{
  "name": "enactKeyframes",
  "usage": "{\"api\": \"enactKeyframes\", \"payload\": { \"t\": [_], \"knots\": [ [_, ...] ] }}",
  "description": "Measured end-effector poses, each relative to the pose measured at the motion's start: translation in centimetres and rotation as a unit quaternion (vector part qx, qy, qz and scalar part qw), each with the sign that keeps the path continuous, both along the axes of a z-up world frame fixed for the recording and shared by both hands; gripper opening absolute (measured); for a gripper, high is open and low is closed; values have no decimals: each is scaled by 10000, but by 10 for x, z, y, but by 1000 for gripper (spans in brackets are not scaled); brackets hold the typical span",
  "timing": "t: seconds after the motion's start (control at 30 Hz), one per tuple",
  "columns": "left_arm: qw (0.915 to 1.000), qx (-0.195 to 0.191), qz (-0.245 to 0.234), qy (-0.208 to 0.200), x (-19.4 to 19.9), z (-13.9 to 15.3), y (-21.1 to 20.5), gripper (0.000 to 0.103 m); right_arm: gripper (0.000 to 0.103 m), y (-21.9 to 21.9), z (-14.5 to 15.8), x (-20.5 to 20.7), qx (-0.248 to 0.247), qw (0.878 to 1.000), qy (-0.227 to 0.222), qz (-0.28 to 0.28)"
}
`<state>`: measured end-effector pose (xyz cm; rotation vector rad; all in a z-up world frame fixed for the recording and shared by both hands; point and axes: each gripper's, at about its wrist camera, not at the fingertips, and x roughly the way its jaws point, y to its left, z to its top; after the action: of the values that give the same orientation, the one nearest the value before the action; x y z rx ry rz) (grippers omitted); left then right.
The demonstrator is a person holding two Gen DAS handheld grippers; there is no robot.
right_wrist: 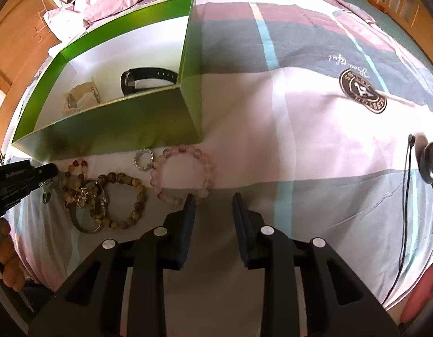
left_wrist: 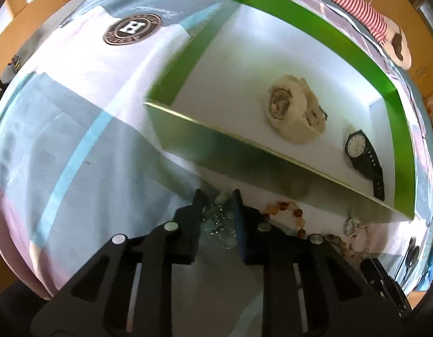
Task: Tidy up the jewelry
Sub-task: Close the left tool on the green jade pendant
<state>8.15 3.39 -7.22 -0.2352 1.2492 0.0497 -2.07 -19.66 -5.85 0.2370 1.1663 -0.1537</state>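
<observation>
1. A green box with smooth, glossy walls and a white floor sat open on a patchwork bedspread of pink, grey and pale blue.
2. Inside the box lay a black watch with a round white dial and a holed strap, and beside it a cream fabric-banded watch, curled up.
3. Just in front of the box, on the bedspread, lay the loose pieces: a pink bead bracelet of cloudy round beads, a small silver ring with a ribbed edge, a brown bead bracelet of mottled beads, an amber bead bracelet and a plain grey bangle, the last three overlapping.
4. The left gripper was partly open, its black fingers on either side of a glittery silver chain; whether it was gripping the chain could not be told.
5. The right gripper hovered near the pink bracelet, jaws apart and holding nothing.
6. A dark cable with a round puck lay well off to the right.
</observation>
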Motion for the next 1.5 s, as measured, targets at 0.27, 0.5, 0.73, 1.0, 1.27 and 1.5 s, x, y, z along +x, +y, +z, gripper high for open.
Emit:
{"api": "enactKeyframes", "payload": {
  "t": [0.27,0.5,0.73,1.0,1.27,1.5],
  "knots": [
    [9994,35,91,-335,-8,15,9,21,28,0,-11,16,-318,9995,-91,-5],
    [9996,-45,107,-250,-10,13,11,21,8,8,-6,9,-324,9989,-104,317],
    [9997,178,122,-108,-16,9,11,21,8,2,7,-4,-242,9991,-191,276],
    [9996,-74,146,240,-14,-4,17,26,20,-10,-4,-5,-56,10000,57,-19],
    [9997,-4,0,263,-19,-5,13,35,31,-1,-6,-6,-195,9998,39,95],
    [9996,131,-132,194,-34,0,4,49,31,-1,-8,-6,-245,9996,45,115]
  ]
}}
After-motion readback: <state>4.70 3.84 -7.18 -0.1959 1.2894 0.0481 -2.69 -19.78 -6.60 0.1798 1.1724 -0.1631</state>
